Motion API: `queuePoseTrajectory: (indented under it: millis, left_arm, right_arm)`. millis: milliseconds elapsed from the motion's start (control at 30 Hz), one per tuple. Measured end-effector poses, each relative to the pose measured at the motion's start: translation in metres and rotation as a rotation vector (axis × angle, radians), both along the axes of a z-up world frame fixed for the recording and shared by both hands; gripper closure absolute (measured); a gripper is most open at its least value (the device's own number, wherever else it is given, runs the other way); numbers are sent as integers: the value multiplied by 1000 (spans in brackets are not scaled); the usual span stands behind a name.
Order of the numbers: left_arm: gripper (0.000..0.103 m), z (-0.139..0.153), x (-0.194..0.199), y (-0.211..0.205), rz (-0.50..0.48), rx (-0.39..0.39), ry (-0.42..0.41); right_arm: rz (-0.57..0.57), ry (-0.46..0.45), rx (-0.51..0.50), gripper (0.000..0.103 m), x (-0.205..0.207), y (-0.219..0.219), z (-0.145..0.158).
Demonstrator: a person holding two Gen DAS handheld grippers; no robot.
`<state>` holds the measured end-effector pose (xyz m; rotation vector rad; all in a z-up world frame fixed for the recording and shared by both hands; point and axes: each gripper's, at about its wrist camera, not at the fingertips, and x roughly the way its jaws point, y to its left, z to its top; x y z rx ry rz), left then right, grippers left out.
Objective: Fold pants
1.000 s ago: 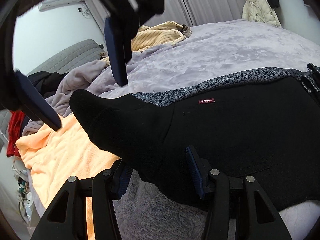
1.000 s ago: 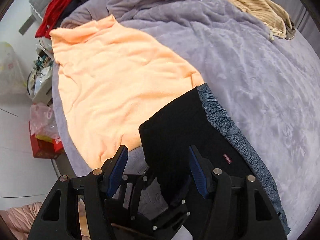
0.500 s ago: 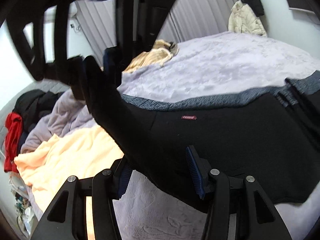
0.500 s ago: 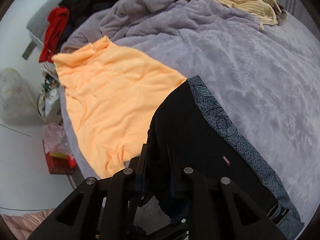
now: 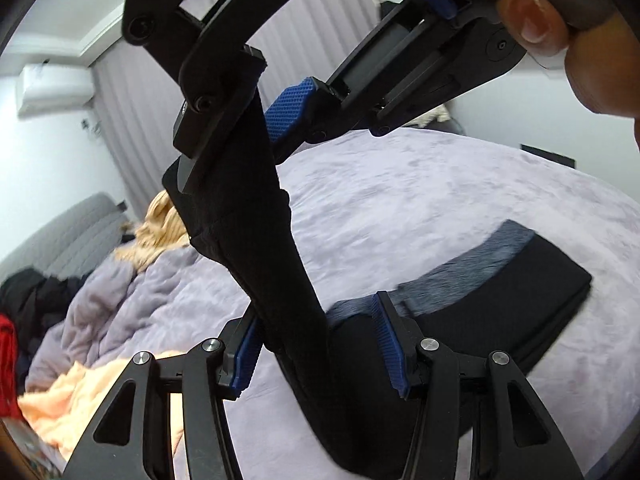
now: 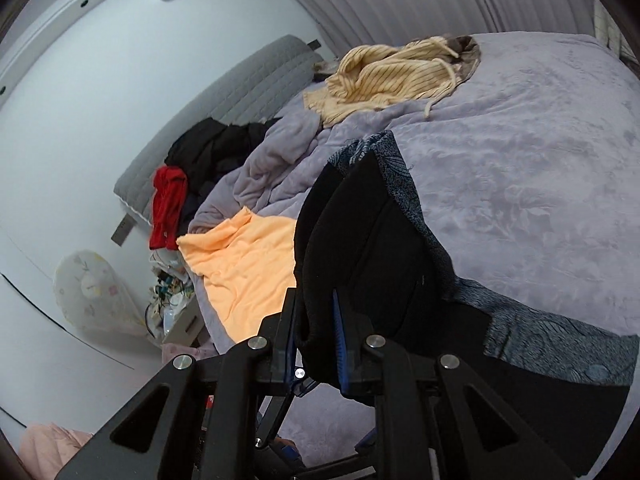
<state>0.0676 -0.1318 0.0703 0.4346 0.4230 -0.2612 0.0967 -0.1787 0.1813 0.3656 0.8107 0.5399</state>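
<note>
The right claw (image 6: 316, 344) is clenched on one end of the black pants (image 6: 372, 248), its blue pads pressed into the cloth, and holds that end up off the bed (image 6: 520, 152). In the left view the same claw (image 5: 240, 136) hangs high at the top, with the person's thumb (image 5: 532, 20) on its handle at the far right, and the cloth (image 5: 288, 280) falls from it in a narrow strip down to the near edge. The left claw (image 5: 318, 348) is released, its jaws standing wide; the hanging strip passes between them, close by the left pad, though I cannot tell if it touches. The rest of the pants lies flat on the bed at the right, with a grey patterned band (image 5: 480, 256) along its far side, blurred in the left view. In the right view that band (image 6: 560, 340) runs along the right side of the lifted cloth and on across the flat part. An orange blanket (image 6: 248, 264) lies on the bed left of the pants. Farther off are a striped yellow garment (image 6: 392, 76), a black heap (image 6: 216, 148) and a red piece (image 6: 168, 204) by the grey headboard (image 6: 240, 88)
</note>
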Motion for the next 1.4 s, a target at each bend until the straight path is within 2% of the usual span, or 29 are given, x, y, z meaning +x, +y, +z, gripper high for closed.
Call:
queuePoseTrajectory:
  millis: [200, 333, 400, 467, 533, 633, 700, 733, 833, 933, 1033, 1100, 1133, 1167, 1200, 1333, 1400]
  left_arm:
    - [50, -9, -18, -77, -119, 74, 36]
    - [50, -34, -25, -127, -189, 145, 93]
    - [50, -51, -25, -142, -207, 183, 128]
    - [50, -73, -22, -153, -224, 223, 195]
    - [50, -83, -19, -151, -225, 226, 259]
    - [48, -80, -20, -139, -245, 201, 299]
    - [27, -73, -20, -125, -249, 165, 334]
    - [24, -67, -19, -115, -246, 126, 347]
    - [24, -49, -12, -87, -221, 21, 371]
    - [24, -36, 3, -54, -120, -53, 371]
    - [24, -41, 22, -24, -10, -106, 413]
    - [23, -55, 35, -8, 54, -120, 494]
    - [19, -63, 39, -2, 67, -131, 529]
    - [7, -66, 39, 4, 80, -140, 535]
    - [1, -70, 38, 8, 92, -150, 538]
    - [1, -77, 38, 20, 106, -238, 612]
    - [1, -76, 35, 20, 108, -251, 628]
  right_arm:
    - [-157, -26, 110, 85, -57, -96, -25]
    - [-291, 12, 182, 85, -80, -158, -69]
    - [-348, 47, 181, 85, -85, -179, -96]
    - [-401, 94, 165, 85, -87, -193, -125]
    - [-431, 141, 128, 85, -84, -200, -154]
    - [-462, 179, 151, 84, -86, -211, -187]
    - [-474, 172, 217, 83, -91, -219, -200]
    - [-472, 166, 233, 83, -93, -223, -201]
    - [-467, 150, 190, 83, -96, -220, -199]
    - [-471, 133, 135, 82, -100, -214, -196]
    - [-483, 124, 116, 82, -103, -214, -197]
    - [-491, 115, 113, 82, -105, -214, -199]
    - [-494, 113, 118, 81, -106, -215, -201]
    - [-495, 115, 125, 81, -106, -215, -203]
    - [-500, 116, 128, 81, -108, -214, -203]
    - [-519, 107, 119, 81, -113, -210, -204]
    - [-528, 102, 105, 79, -115, -206, -203]
